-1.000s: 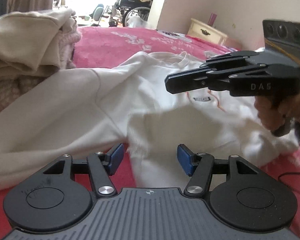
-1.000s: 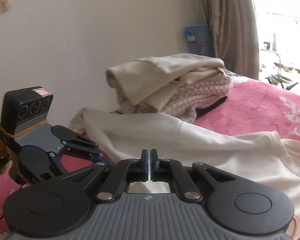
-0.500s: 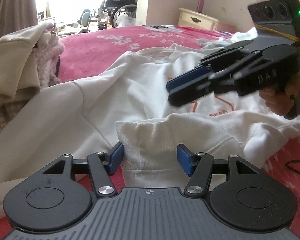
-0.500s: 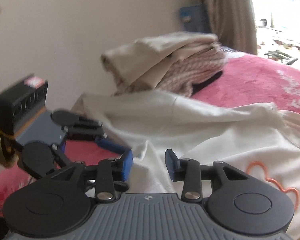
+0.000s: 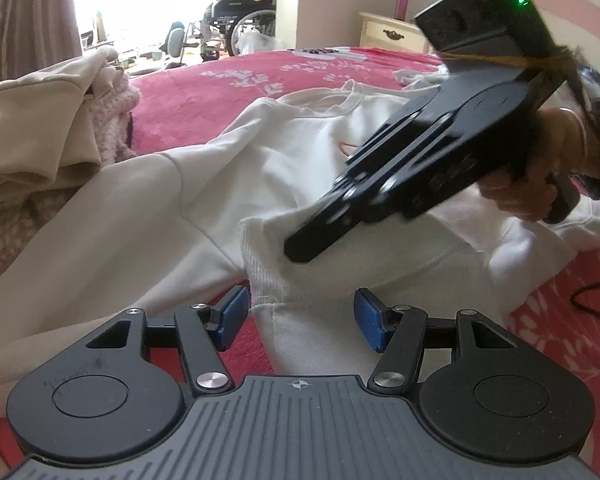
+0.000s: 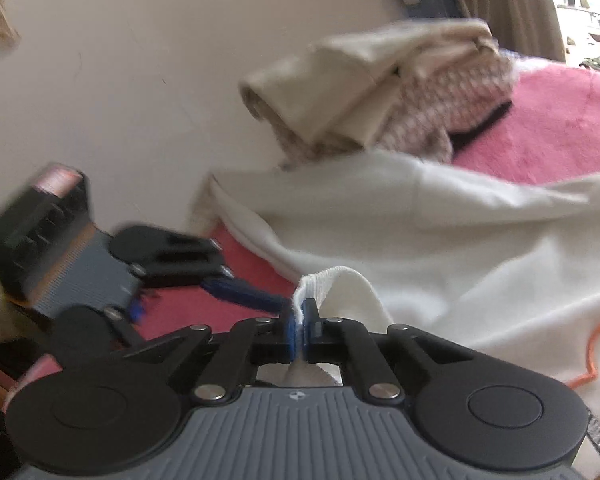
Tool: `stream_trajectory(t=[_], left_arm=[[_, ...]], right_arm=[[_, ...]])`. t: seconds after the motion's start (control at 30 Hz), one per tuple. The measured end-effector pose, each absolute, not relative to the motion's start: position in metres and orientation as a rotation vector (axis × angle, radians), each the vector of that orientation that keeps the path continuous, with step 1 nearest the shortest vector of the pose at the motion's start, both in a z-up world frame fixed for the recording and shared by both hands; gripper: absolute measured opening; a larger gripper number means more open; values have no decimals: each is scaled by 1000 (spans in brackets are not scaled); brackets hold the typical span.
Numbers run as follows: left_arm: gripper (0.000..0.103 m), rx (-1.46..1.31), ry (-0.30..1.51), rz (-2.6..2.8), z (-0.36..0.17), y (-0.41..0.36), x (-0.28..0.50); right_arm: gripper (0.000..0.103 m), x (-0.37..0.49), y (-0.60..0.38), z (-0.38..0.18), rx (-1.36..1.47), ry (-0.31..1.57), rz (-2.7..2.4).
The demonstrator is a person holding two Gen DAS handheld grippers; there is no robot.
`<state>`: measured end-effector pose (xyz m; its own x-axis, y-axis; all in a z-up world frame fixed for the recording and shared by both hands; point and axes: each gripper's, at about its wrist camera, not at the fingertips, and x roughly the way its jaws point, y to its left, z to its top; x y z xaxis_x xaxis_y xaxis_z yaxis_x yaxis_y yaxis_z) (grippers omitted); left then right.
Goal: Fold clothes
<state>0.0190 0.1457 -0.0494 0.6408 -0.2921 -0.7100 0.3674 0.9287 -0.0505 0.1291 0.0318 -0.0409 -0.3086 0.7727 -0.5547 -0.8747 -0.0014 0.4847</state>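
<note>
Pinching the white sweatshirt (image 6: 440,248)'s ribbed hem (image 6: 320,276) with right hand-held gripper (image 6: 299,328) clamped | left hand-held gripper (image 5: 296,320) spread apart beside that hem | looks mid-fold; next probably a left grab there

- A big bed with a pink blanket (image 5: 236,92), white flowers on it.
- A plain pale wall (image 6: 140,80) right beside the bed.
- A brown curtain (image 5: 32,12) next to a very bright window (image 5: 140,0).
- A small cream cabinet (image 5: 392,34) far back, with a purple cup (image 5: 402,2) on top.
- A wheelchair (image 5: 240,12) out in the sunny part.
- A black cord (image 5: 596,300) lying on the blanket.
</note>
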Motion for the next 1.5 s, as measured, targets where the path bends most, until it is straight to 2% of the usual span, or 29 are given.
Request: stream_trajectory(t=[0.33,0.47,0.57,0.63,0.7,0.73,0.8,0.87,0.9,1.03,1.17,1.37,1.5], left_arm=[[57,-25,721,-429,-33,159,28],[42,-84,702,-480,-25,166,27],[37,-91,690,-505,-19,167,25],[28,-106,694,-496,-18,168,27],[13,-126,709,-470,-20,169,31],[12,-141,721,-452,-22,171,33],[9,-198,746,-427,-26,177,36],[9,-239,753,-415,-29,180,35],[9,-260,756,-409,-31,182,34],[9,-295,771,-389,-36,187,33],[9,-267,797,-360,-41,186,34],[9,-182,833,-307,-50,179,34],[9,-167,838,-277,-49,177,29]], right_arm=[[5,132,28,-20,-50,888,1729],[5,130,24,-11,-70,855,1754],[6,127,24,-7,-105,837,1737],[12,129,25,-6,-121,839,1688],[27,139,18,-2,-104,854,1609],[40,147,7,3,-70,855,1563],[44,163,-19,13,6,852,1465],[54,178,-64,25,91,833,1342],[55,183,-88,31,119,826,1275],[55,184,-195,41,158,821,975],[56,153,-272,27,78,851,749],[42,103,-293,1,-202,862,683],[40,92,-276,-4,-355,855,730]])
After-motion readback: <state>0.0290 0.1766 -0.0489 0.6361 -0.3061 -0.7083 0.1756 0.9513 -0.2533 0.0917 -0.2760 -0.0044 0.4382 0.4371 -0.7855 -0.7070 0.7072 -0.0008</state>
